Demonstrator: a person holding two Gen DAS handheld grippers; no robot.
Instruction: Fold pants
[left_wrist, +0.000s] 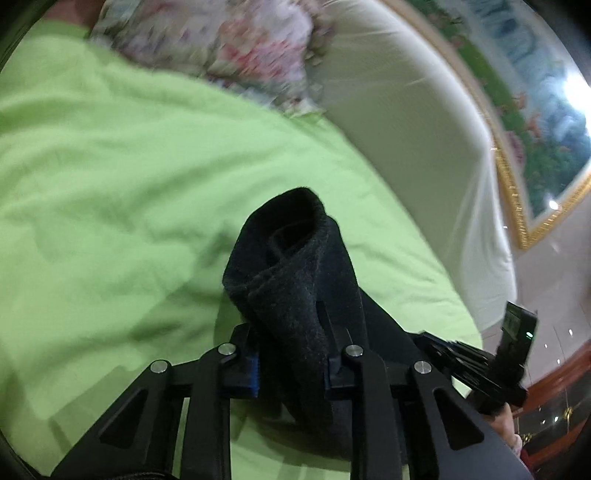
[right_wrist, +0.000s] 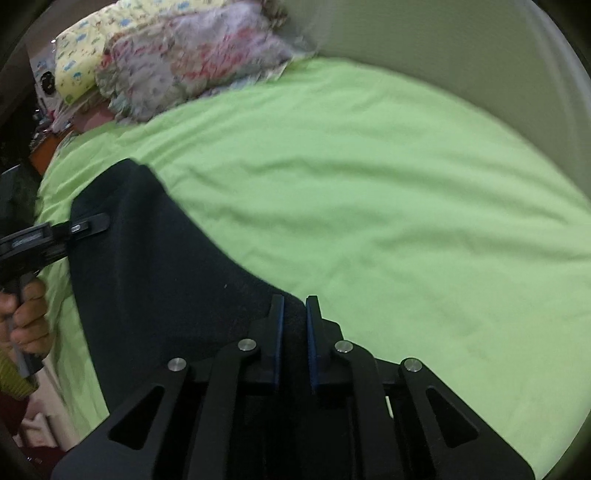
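Note:
The black pants (right_wrist: 147, 258) lie across the near left part of a green bed sheet (right_wrist: 369, 184). In the right wrist view my right gripper (right_wrist: 295, 306) is shut on an edge of the pants, with dark fabric pinched between its blue pads. The left gripper (right_wrist: 85, 227) reaches in from the left edge, clamped on the far edge of the same cloth, with a hand (right_wrist: 26, 314) on its handle. In the left wrist view the left gripper (left_wrist: 291, 350) is shut on a bunched roll of the pants (left_wrist: 295, 266), which stands up between its fingers. The right gripper (left_wrist: 480, 362) shows at the lower right.
Floral pillows (right_wrist: 192, 62) and a yellow patterned one (right_wrist: 81, 48) are piled at the far left of the bed. A white padded headboard (left_wrist: 406, 129) runs along the far side. A gold-framed painting (left_wrist: 535, 110) hangs beyond it. The green sheet (left_wrist: 110, 184) is wrinkled.

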